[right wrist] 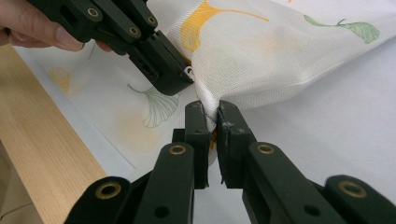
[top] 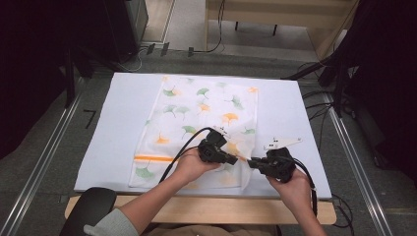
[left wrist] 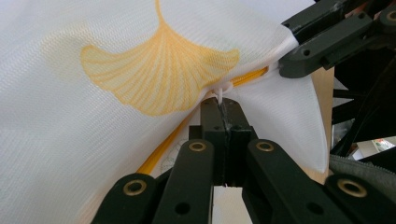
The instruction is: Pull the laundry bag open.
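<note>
Both grippers, left (left wrist: 223, 105) and right (right wrist: 212, 116), pinch the leaf-print cloth (top: 196, 118) near the table's (top: 295, 123) front edge; bare tabletop surrounds it.

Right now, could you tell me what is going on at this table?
A person is handling a white mesh bag printed with ginkgo leaves, lying on a white table. The left gripper is shut on a small white zipper pull along the orange zipper. The right gripper is clamped on the fabric edge just beside it, near the bag's front corner.
</note>
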